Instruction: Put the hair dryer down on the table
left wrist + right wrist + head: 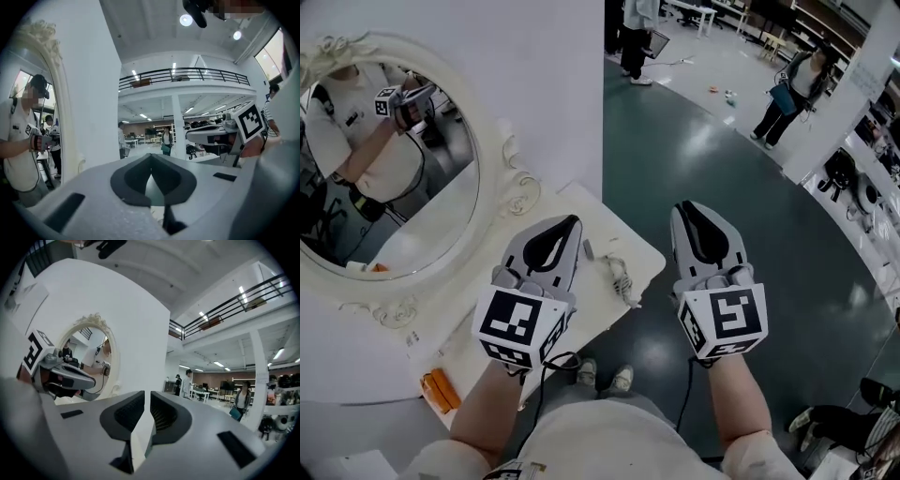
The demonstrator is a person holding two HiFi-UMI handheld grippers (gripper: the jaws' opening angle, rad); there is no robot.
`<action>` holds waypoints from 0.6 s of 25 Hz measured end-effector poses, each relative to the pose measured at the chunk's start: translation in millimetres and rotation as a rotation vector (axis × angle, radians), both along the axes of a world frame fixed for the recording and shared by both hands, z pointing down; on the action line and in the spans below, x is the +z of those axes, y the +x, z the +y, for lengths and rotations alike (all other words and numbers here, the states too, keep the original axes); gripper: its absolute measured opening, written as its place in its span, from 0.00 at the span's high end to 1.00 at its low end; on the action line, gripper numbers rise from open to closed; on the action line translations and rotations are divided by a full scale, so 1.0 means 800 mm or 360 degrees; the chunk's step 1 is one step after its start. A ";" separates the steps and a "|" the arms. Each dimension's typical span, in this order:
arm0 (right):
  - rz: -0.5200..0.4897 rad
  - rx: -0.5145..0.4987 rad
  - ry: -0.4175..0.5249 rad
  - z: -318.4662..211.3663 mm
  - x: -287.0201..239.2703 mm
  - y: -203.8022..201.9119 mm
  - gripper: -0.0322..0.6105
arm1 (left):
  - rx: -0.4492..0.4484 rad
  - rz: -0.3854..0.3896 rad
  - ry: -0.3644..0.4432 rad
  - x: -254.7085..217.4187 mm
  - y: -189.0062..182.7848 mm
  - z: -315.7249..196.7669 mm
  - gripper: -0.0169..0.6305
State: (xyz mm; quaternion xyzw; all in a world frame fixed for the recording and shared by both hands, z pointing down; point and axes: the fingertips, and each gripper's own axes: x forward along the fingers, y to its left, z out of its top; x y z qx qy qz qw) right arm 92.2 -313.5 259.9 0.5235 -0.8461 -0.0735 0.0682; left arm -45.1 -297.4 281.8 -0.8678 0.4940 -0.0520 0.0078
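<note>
Hair dryer: showing nowhere. Left gripper [567, 231] closed, right gripper [694, 221] nearly closed, both gripping nothing, hovering by table [609, 231]; seemingly idling, task not underway.

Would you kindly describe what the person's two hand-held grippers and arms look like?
The left hand-held gripper and the right hand-held gripper are light grey plastic shells with black ribbed pads. Each carries a white cube with black square markers and trails a black cable. The forearms are bare below a pale short-sleeved shirt.
</note>
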 end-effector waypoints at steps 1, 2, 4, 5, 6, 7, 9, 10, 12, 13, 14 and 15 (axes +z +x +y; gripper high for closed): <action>-0.0016 -0.0021 0.0039 0.008 -0.016 -0.001 0.88 | -0.0006 0.0002 0.0034 -0.012 -0.002 0.003 0.95; -0.0034 -0.0043 0.0074 0.017 -0.032 -0.003 0.88 | -0.0011 0.0003 0.0070 -0.024 -0.004 0.008 0.95; -0.0095 -0.0086 0.0117 0.033 -0.057 -0.008 0.89 | -0.0016 -0.0005 0.0150 -0.048 -0.007 0.019 0.95; -0.0140 -0.0112 0.0119 0.041 -0.066 -0.009 0.89 | -0.0016 -0.0009 0.0189 -0.059 -0.008 0.025 0.95; -0.0189 -0.0138 0.0113 0.049 -0.073 -0.011 0.89 | -0.0014 -0.0010 0.0228 -0.069 -0.007 0.033 0.95; -0.0231 -0.0159 0.0107 0.057 -0.077 -0.012 0.89 | -0.0013 -0.0004 0.0261 -0.077 -0.006 0.041 0.95; -0.0279 -0.0177 0.0117 0.072 -0.082 -0.013 0.90 | -0.0017 0.0000 0.0311 -0.085 -0.003 0.056 0.95; -0.0286 -0.0184 0.0136 0.080 -0.084 -0.014 0.90 | -0.0018 -0.0009 0.0328 -0.085 -0.003 0.063 0.95; -0.0276 -0.0220 0.0199 0.096 -0.086 -0.016 0.90 | -0.0011 -0.0028 0.0338 -0.081 -0.001 0.075 0.95; -0.0271 -0.0250 0.0224 0.104 -0.085 -0.018 0.90 | -0.0001 -0.0029 0.0335 -0.077 0.000 0.080 0.95; -0.0273 -0.0280 0.0235 0.112 -0.083 -0.020 0.90 | 0.0012 -0.0019 0.0329 -0.073 0.001 0.086 0.95; -0.0280 -0.0301 0.0233 0.119 -0.079 -0.020 0.90 | 0.0027 0.0001 0.0320 -0.070 0.002 0.091 0.95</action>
